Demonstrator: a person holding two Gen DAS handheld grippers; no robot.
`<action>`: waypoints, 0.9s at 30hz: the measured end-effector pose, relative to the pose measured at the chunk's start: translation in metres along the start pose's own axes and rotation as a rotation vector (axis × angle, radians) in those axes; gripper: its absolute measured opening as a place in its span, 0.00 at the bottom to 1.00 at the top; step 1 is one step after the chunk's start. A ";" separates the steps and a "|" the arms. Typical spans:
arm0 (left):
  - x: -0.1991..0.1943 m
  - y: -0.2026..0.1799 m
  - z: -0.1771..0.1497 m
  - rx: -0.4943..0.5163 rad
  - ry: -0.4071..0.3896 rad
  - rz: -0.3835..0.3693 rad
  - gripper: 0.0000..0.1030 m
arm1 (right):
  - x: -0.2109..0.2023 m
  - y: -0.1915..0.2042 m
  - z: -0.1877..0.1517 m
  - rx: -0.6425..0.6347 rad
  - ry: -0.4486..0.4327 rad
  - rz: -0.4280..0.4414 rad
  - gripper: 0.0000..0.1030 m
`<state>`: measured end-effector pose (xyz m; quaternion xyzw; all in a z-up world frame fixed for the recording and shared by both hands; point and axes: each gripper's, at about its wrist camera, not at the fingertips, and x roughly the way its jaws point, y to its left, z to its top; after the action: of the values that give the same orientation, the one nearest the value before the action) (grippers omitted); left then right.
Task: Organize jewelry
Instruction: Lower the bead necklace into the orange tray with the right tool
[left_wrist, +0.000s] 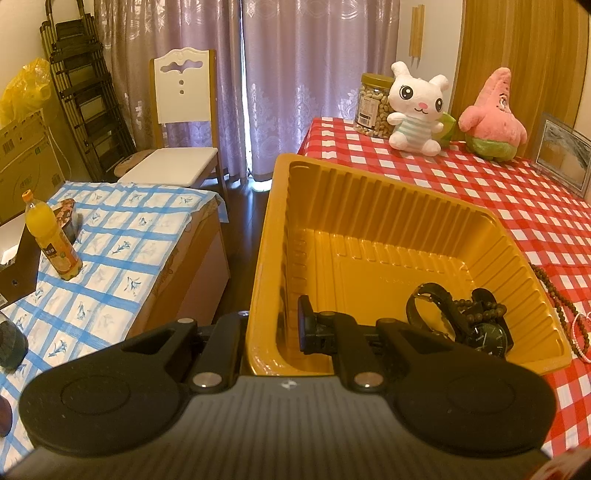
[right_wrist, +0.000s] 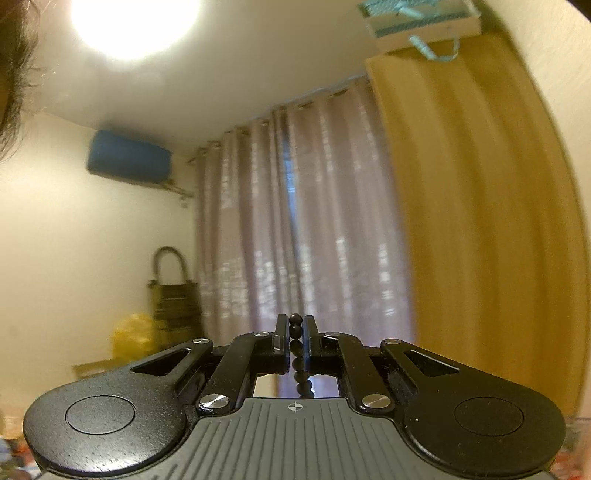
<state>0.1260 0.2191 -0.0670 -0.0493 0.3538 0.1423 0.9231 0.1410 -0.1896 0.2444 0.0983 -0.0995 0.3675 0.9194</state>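
In the left wrist view my left gripper (left_wrist: 273, 325) is shut on the left wall of a ribbed yellow plastic tray (left_wrist: 369, 206), one finger outside, one inside. In the tray lie two black watches (left_wrist: 480, 332) and a dark bead bracelet (left_wrist: 476, 310). A brown bead string (left_wrist: 554, 295) and a pink-white bracelet (left_wrist: 580, 339) lie on the red checked cloth to the right of the tray. In the right wrist view my right gripper (right_wrist: 295, 332) points up toward the curtains and is shut on a black bead string (right_wrist: 295, 328) that hangs down between the fingers.
A red checked table (left_wrist: 480, 192) carries a nut jar (left_wrist: 373, 107), a white rabbit plush (left_wrist: 417, 107), a pink star plush (left_wrist: 491, 114) and a picture frame (left_wrist: 561, 155). To the left stand a blue checked table with a juice bottle (left_wrist: 51, 236) and a white chair (left_wrist: 177, 122).
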 end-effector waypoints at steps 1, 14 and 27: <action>0.000 0.000 0.000 -0.002 -0.001 -0.002 0.10 | 0.007 0.003 -0.001 0.012 0.007 0.025 0.06; -0.004 0.000 0.000 -0.019 0.003 -0.005 0.10 | 0.095 0.036 -0.068 0.191 0.233 0.206 0.06; -0.004 0.002 0.002 -0.022 0.008 -0.011 0.10 | 0.145 0.038 -0.213 0.332 0.633 0.147 0.06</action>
<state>0.1241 0.2203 -0.0624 -0.0618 0.3557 0.1410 0.9218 0.2413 -0.0139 0.0807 0.1200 0.2442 0.4560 0.8474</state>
